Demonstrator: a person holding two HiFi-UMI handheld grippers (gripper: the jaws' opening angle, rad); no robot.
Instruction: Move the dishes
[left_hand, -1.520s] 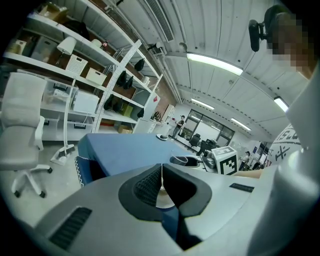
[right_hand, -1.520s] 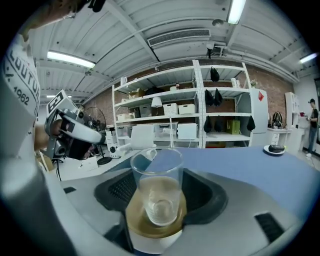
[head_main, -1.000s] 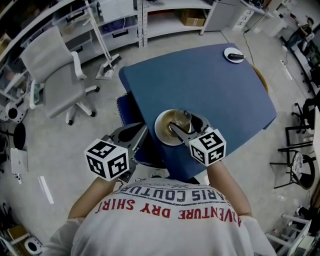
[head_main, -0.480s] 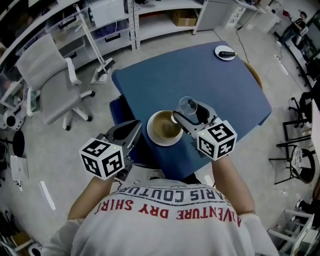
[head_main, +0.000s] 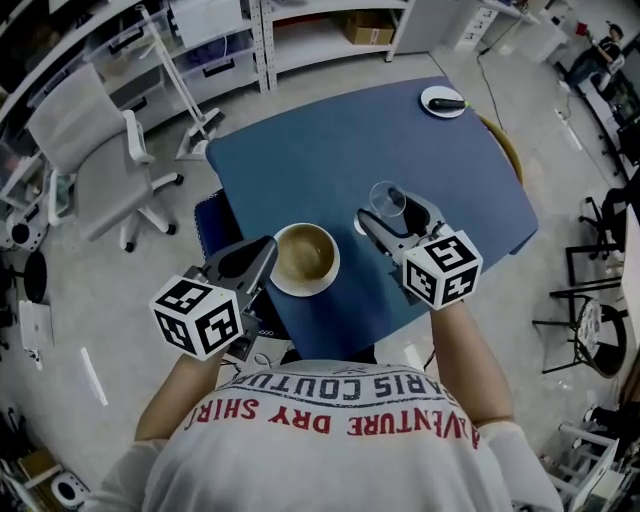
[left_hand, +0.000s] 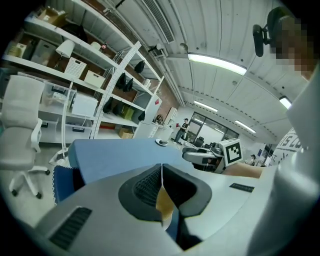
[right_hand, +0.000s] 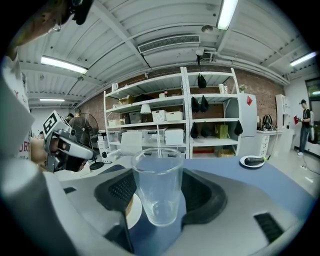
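Note:
A tan bowl with a white rim sits near the blue table's near-left edge. My left gripper is shut on the bowl's left rim; in the left gripper view a tan sliver shows between its closed jaws. To the right of the bowl, my right gripper is shut on a clear empty glass, held upright above the table. The glass fills the middle of the right gripper view, with the bowl's edge low at the left.
A small white plate with a dark object lies at the table's far right corner. A grey office chair stands left of the table, with shelving behind it. A blue cloth hangs under the table's left edge.
The right gripper has lifted the glass out of the bowl and carried it to the right. The left gripper has closed in on the bowl's rim.

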